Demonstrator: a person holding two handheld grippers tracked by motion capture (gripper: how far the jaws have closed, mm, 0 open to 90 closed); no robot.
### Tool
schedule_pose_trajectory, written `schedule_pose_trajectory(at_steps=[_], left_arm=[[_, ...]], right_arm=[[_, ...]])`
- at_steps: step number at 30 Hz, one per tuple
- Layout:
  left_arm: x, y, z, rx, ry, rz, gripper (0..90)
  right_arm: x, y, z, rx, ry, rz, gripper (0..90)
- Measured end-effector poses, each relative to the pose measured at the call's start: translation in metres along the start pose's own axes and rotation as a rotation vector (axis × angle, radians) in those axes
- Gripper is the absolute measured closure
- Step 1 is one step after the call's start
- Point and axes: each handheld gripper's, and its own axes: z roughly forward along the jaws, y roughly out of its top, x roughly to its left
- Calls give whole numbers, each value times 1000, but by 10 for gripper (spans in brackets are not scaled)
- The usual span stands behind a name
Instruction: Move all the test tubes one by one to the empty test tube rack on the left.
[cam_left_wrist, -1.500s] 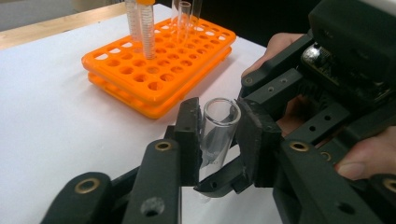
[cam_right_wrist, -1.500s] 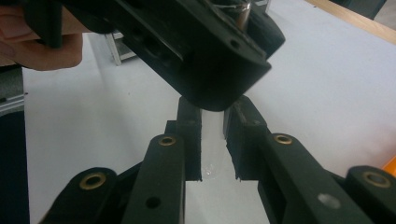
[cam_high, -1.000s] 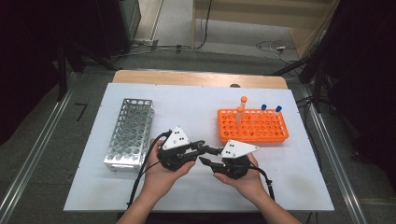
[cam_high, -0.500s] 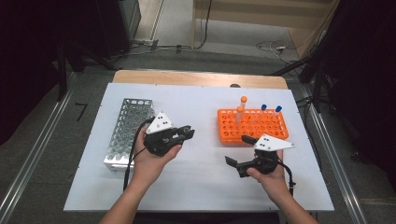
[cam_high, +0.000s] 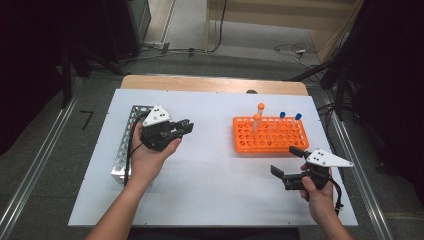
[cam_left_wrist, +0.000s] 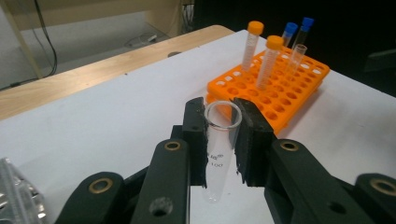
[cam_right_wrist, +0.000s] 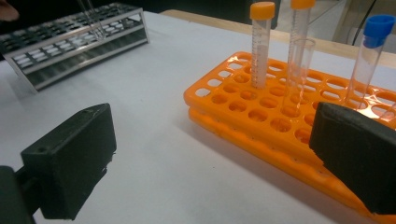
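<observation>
Uncapped tube between left gripper jaws

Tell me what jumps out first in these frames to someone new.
The bright orange rack right of centre on the white table, with capped tubes standing in its far rows. Next, the clear uncapped tube clamped between the left gripper pads, raised beside the metal rack at the left. The right gripper hangs open near the orange rack's front corner.

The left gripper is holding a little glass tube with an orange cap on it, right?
Not quite. The left gripper does hold a clear tube, but the left gripper view shows its top open, with no cap. The orange-capped tubes stand in the orange rack.
</observation>
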Motion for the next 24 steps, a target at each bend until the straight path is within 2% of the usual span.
schedule_pose_trajectory(at_steps=[3, 7, 16, 24], left_arm=[[10, 2, -2, -8, 23, -13, 760], [23, 4, -3, -7, 53, -21, 760], [52, 1, -7, -14, 146, -47, 760], [70, 7, -8, -35, 228, -68, 760]], right_arm=[[-3, -4, -4, 2, -14, -8, 0], [-7, -10, -2, 15, -20, 13, 0], [-3, -12, 2, 15, 0, -9, 3], [-4, -14, 3, 20, 1, -7, 6]])
